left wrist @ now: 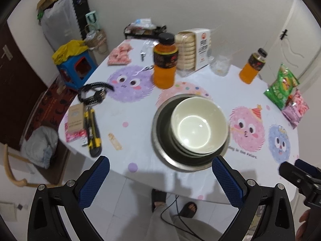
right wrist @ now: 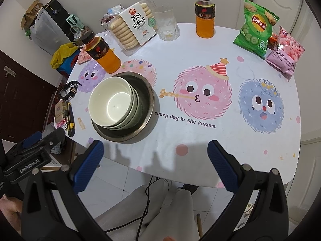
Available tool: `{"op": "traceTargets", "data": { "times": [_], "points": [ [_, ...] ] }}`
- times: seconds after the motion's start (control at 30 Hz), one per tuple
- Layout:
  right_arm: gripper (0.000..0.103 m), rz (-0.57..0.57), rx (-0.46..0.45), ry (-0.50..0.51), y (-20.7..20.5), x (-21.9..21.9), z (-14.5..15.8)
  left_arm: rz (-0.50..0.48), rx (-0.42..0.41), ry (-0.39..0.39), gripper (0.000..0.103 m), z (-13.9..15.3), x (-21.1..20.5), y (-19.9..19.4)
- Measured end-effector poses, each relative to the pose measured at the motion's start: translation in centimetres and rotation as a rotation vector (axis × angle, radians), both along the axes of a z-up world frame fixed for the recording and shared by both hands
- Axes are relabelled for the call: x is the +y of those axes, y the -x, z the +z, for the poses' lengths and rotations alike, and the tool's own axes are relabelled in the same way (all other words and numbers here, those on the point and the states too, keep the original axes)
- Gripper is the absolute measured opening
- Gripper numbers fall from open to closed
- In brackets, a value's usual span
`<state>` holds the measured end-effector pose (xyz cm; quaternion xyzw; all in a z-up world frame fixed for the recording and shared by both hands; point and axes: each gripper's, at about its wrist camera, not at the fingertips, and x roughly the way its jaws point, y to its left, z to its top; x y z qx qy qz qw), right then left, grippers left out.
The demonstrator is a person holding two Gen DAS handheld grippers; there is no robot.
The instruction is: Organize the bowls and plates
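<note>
Right now I see the white oval table with cartoon fuzzy-monster prints (right wrist: 200, 140) filling the middle of both views, and I work from it down to the small things. On it, left of centre in the right wrist view and centre in the left wrist view, sits the round stainless-steel plate (right wrist: 147, 118) (left wrist: 160, 154), with the nested stack of pale cream ceramic bowls (right wrist: 112, 102) (left wrist: 198, 124) resting in it, pushed toward one side of the plate, not centred.

Both tools are empty. My left gripper (left wrist: 160, 182) hangs at the bottom of its frame with its blue-padded jaws spread wide, just short of the plate's near rim; my right gripper (right wrist: 155, 165) is likewise spread, over the table's near edge, well right of the stack.

I judge the stacking nearly done, so the step in hand is tidying or shifting the set. To do it well I would take the plate rim, not the bowls, since the off-centre stack could tip. I would keep low and slow, and steer clear of the orange drink bottle with black cap (right wrist: 102, 54) (left wrist: 165, 62) standing just beyond the plate's far rim.
</note>
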<state>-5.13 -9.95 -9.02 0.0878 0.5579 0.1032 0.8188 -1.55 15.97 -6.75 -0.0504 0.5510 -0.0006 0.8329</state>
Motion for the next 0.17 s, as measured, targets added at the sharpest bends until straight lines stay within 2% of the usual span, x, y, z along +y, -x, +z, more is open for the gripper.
{"op": "traceTargets", "data": {
  "times": [0.1,0.17],
  "points": [
    [0.103,-0.001,0.007,0.0,-0.12,0.03,-0.2,-0.003,0.01,0.049,0.103,-0.1,-0.18,-0.09],
    [0.103,-0.003,0.005,0.0,-0.26,-0.03,-0.15,0.005,0.017,0.035,0.103,-0.22,-0.25,-0.23]
  ]
}}
